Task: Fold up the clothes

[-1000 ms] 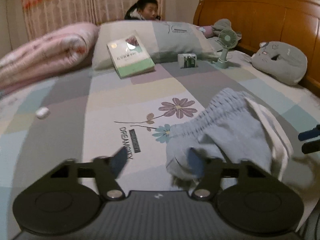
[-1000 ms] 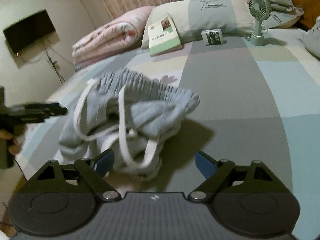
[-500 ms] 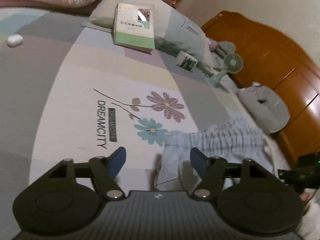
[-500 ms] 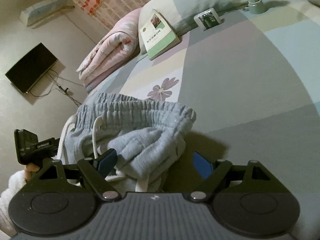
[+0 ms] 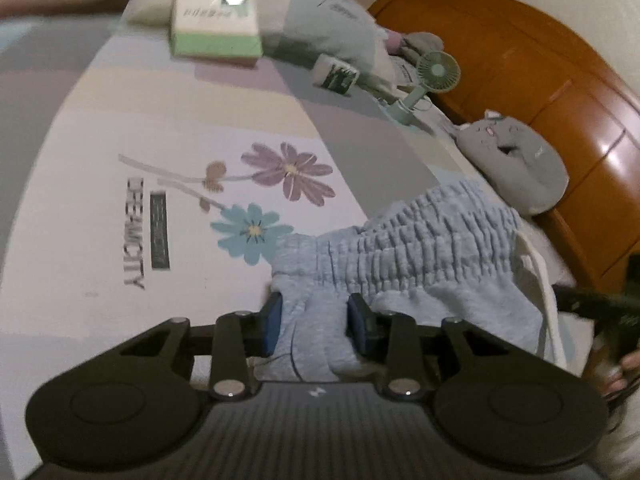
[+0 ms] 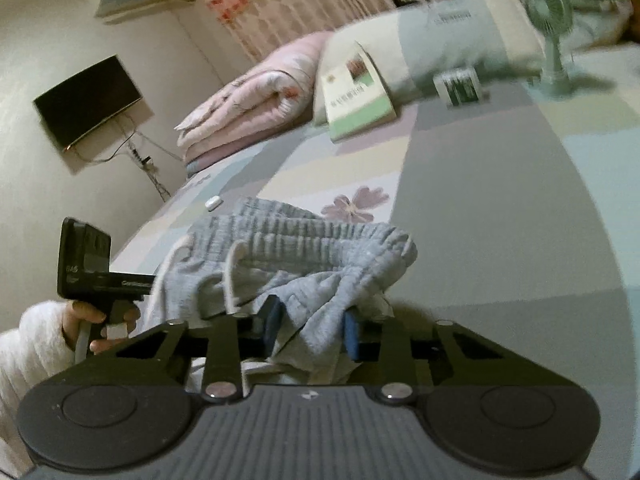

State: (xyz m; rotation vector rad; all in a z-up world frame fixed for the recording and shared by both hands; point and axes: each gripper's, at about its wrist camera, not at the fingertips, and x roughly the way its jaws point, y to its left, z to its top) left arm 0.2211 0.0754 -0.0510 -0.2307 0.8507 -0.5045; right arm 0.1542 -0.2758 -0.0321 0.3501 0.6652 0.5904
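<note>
We have the grey sweatpants (image 5: 420,248) lying in a crumpled heap on the bed (image 5: 100,128), just below the printed flowers (image 5: 280,184) on the sheet, with the ribbed waistband bunched along the side nearest those flowers. Everything else, the book (image 5: 214,16), the little fan (image 5: 434,72) and the grey cushion (image 5: 516,160), sits well beyond the flowers toward the headboard, clear of our work.

Our left gripper (image 5: 316,318) has just been closing, and its jaws now stand narrow with a fold of grey cloth pinched between the blue pads, at the end of the heap closest to the flowers. Our right gripper (image 6: 310,328) has likewise just been closing, and its jaws are drawn in on a hanging fold at the far end of the heap from the flowers. Both look like real grips, not near misses, though how many layers each holds we cannot tell.

As we read it, the step in hand is to lift and spread the sweatpants so they can be laid flat before any fold. To do that well, we should raise both hands together and draw them apart evenly, keeping the waistband level so the legs drop free. We should watch the white drawstring (image 6: 232,276), which loops loosely over the cloth and could snag. If one grip has caught only a thin outer layer, the cloth may slip; a slow lift will show that early, and we can set it down on the bare sheet beside the flowers.
</note>
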